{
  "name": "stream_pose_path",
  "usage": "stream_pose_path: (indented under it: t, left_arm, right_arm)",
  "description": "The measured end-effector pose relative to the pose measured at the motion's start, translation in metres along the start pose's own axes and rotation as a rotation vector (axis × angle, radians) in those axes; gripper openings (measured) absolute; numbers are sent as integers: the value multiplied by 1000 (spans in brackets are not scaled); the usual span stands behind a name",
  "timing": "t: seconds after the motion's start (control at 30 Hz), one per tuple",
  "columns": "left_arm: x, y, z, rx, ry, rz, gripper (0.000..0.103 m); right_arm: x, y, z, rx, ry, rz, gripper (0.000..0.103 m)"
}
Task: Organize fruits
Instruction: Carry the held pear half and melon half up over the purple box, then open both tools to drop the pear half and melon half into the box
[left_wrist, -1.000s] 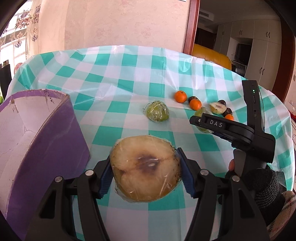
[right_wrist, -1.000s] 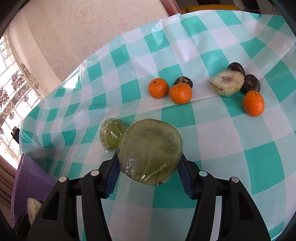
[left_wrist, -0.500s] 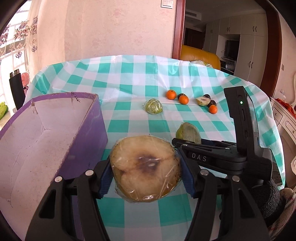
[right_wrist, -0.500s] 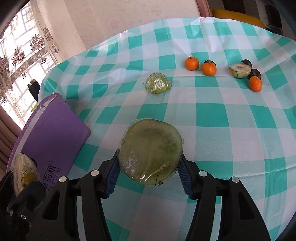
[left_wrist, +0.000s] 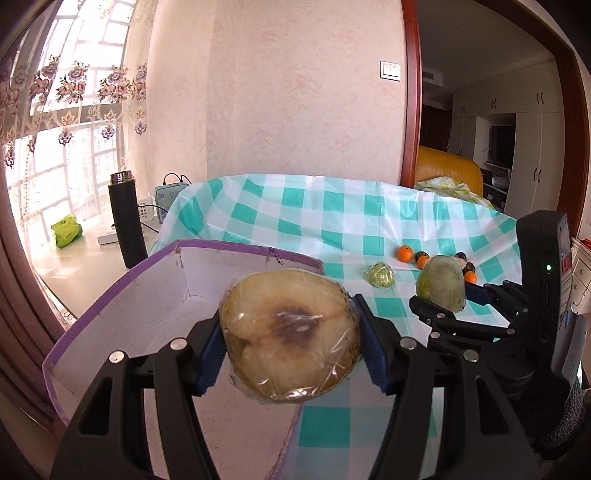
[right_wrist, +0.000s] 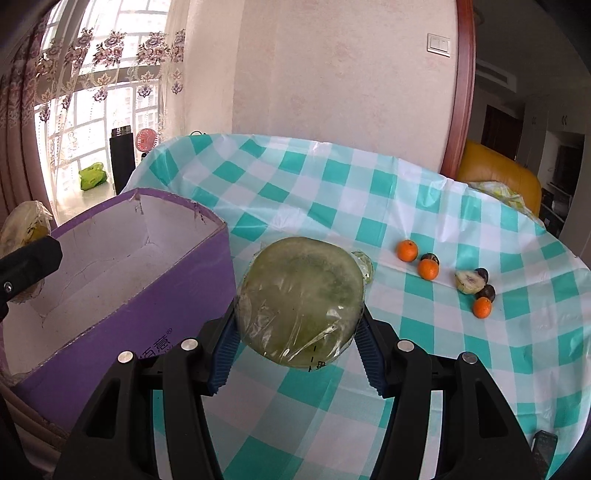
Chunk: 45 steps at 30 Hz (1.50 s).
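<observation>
My left gripper (left_wrist: 291, 350) is shut on a plastic-wrapped brown-cored fruit half (left_wrist: 290, 332), held over the right edge of the open purple box (left_wrist: 122, 306). My right gripper (right_wrist: 297, 343) is shut on a wrapped green fruit half (right_wrist: 299, 299), held above the table just right of the purple box (right_wrist: 173, 302). The right gripper and its green half (left_wrist: 441, 282) also show in the left wrist view. The left gripper's fruit (right_wrist: 24, 225) shows at the far left of the right wrist view.
On the checked tablecloth (right_wrist: 406, 206) lie a small wrapped green fruit (left_wrist: 378, 274), three oranges (right_wrist: 407, 250), dark round fruits (right_wrist: 485, 291) and a cut pale fruit (right_wrist: 467, 280). A black flask (left_wrist: 125, 218) stands on the windowsill behind the box.
Both grippers have lifted and tilted up with their fruit halves. The left one has moved left over the purple box; the right one has drawn closer to the box's right side.
</observation>
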<state>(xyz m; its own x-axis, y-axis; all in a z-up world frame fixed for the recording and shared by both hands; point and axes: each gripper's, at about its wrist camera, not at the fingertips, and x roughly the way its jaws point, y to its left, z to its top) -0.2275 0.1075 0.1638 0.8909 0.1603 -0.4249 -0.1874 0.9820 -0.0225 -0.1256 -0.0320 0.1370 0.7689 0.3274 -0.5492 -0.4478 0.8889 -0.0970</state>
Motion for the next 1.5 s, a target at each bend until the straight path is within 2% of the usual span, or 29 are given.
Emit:
stream_pose_path:
  t: [0.2, 0.4, 0.53, 0.73, 0.83, 1.0, 1.07, 1.3, 1.5]
  left_arm:
    - [-5, 58, -2, -76, 14, 99, 63]
    - [6, 96, -13, -120, 86, 148, 63]
    - [14, 110, -21, -124, 125, 176, 63]
    - [32, 128, -30, -117, 217, 202, 63]
    - [47, 136, -33, -101, 302, 207, 63]
    - [64, 139, -34, -46, 435, 218, 63]
    - [68, 139, -36, -18, 477, 224, 63]
    - [80, 155, -48, -18, 611, 221, 63]
    - [81, 160, -50, -25, 637, 205, 64]
  right_arm:
    - [-14, 60, 17, -150, -80, 5, 57]
    - [-11, 118, 31, -280, -86, 75, 57]
    - [-2, 140, 37, -316, -58, 121, 57]
    - [31, 164, 38, -390, 74, 171, 57]
    - [53, 174, 38, -428, 163, 180, 57]
    - [90, 189, 32, -478, 367, 214, 57]
    - [100, 197, 25, -522, 422, 200, 57]
    - [110, 206, 15, -596, 501, 167, 57]
    - [114, 215, 9, -684, 555, 159, 56]
